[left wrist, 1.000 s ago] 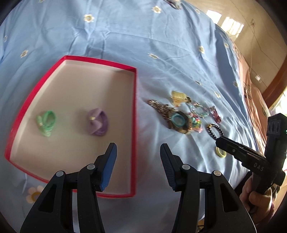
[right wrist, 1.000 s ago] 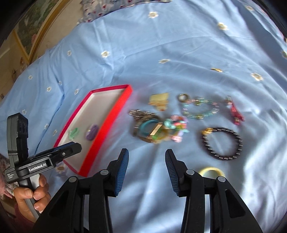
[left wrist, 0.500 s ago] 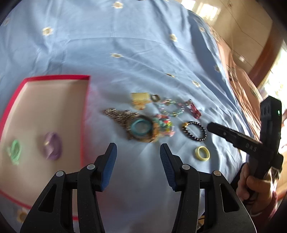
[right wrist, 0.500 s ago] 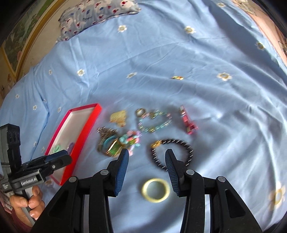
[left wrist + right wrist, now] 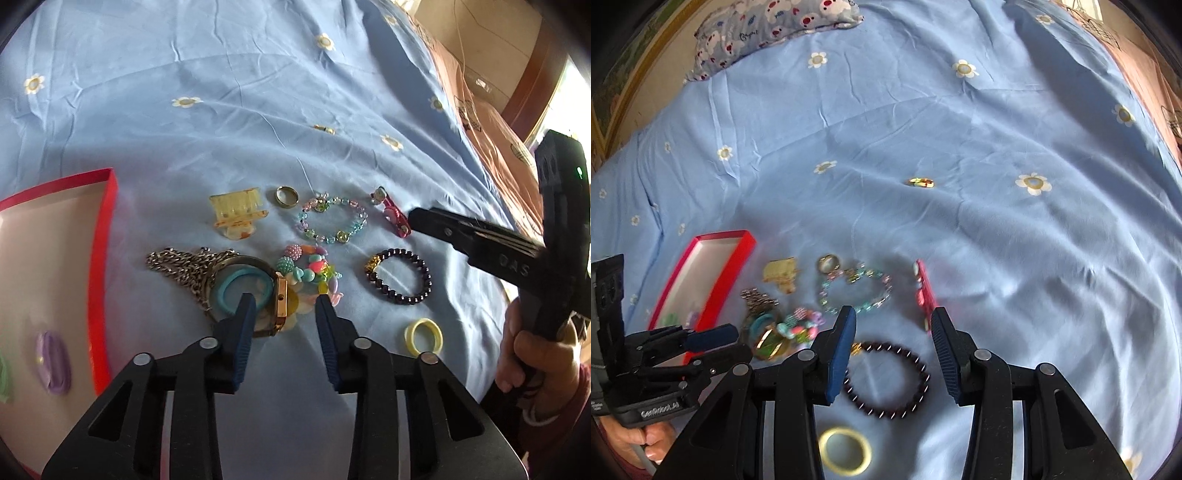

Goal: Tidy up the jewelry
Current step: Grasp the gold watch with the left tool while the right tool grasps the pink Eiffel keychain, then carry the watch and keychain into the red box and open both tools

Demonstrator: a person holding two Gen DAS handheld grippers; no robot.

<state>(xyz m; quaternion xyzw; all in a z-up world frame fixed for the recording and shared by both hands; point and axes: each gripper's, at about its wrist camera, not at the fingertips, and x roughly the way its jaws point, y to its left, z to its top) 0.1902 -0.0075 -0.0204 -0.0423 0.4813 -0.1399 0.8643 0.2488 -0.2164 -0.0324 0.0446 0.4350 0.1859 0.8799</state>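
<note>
Left hand-held gripper [image 5: 284,308] is hovering over the bed with its jaws just having been closing, still apart, nothing pinched between them. To its left, the red box [image 5: 105,258] is holding a purple ring [image 5: 53,362]. Just beyond its fingertips, the round watch [image 5: 243,291] with a teal ring on it is lying against the colourful bead bracelet [image 5: 306,269]. Farther right, the dark bead bracelet [image 5: 886,380] is sitting between and just past the open, empty jaws of the right hand-held gripper [image 5: 894,350], with the yellow ring [image 5: 844,450] lying nearer the camera, beneath the gripper.
</note>
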